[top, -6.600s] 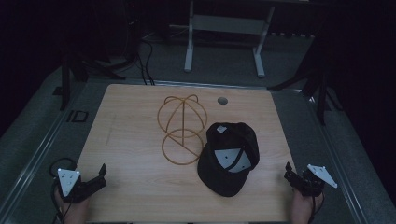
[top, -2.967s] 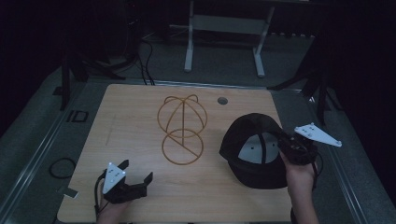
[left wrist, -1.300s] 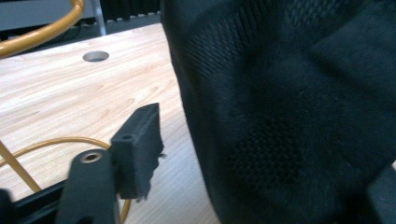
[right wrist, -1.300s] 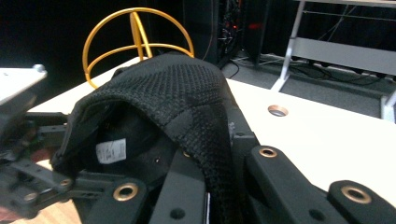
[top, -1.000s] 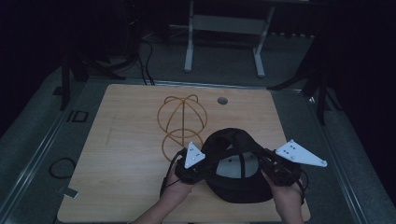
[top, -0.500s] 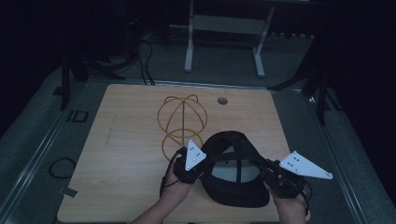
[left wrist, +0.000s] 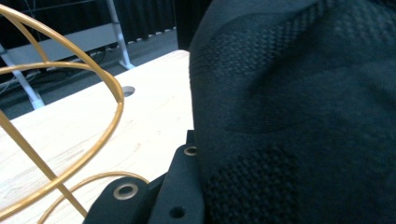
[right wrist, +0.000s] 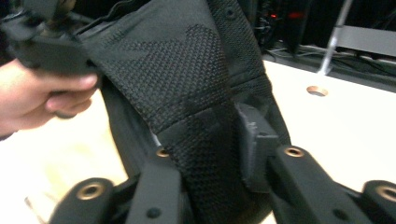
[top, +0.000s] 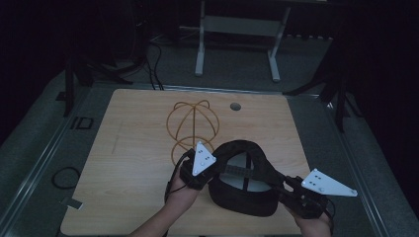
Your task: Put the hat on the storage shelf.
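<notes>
Two grippers hold one black cap between them over the near half of the wooden table, the widest thing in the high view. The cap is upside down, its opening facing up and a pale lining showing inside, and it sits just in front of the gold wire stand, whose round frame rises near the table's middle. In the left gripper view the cap's knit fabric lies against the one visible black jaw and the stand's gold hoops curve just beside it. The left gripper meets the cap's left rim; whether its jaws pinch the cloth cannot be told. The right gripper is clamped on the cap's mesh band, a jaw on each side. A small round hole marks the table's far part.
</notes>
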Demonstrator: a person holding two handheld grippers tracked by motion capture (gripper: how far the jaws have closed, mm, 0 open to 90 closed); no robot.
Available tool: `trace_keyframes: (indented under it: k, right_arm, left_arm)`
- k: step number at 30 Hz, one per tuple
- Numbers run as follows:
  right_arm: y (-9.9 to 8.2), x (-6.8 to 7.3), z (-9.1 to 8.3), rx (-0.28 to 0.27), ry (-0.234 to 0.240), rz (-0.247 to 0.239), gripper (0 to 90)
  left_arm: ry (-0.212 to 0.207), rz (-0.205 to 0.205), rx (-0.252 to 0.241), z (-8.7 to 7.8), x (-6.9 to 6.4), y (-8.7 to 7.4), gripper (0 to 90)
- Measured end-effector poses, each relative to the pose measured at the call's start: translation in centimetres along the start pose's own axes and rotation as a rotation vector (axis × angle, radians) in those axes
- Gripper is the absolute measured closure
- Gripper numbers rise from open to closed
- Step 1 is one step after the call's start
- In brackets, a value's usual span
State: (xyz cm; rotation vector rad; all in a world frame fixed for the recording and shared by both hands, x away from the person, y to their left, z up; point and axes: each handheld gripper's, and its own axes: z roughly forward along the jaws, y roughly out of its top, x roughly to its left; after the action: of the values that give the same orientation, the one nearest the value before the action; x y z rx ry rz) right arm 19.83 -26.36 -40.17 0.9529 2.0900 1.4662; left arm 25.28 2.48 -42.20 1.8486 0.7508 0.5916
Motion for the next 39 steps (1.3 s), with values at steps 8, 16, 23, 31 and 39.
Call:
trace_keyframes:
  k: [8,16,23,31,39]
  right_arm:
    - [-1.1,0.3,-1.0,0.064,0.049,-0.07,54.3]
    - [-2.9,0.5,-1.7,0.121,0.09,-0.097,47.9]
    - [-4.6,0.0,-1.9,0.202,0.127,-0.119,45.2]
    - [-5.5,-3.1,-3.6,0.232,0.102,-0.113,45.2]
    - [-1.3,-5.3,-4.4,0.088,0.139,-0.232,45.5]
  left_arm:
    - [0.004,0.026,-0.031,-1.0,-0.1,1.1,90.0]
    - [-0.004,0.05,-0.036,-1.3,-0.6,1.6,90.0]
    - [-0.009,0.02,-0.072,-2.0,-0.3,2.4,90.0]
    - [-0.041,0.036,-0.082,-2.7,0.4,2.6,90.0]
    - [-0.127,0.067,-0.091,-2.6,0.3,2.2,90.0]
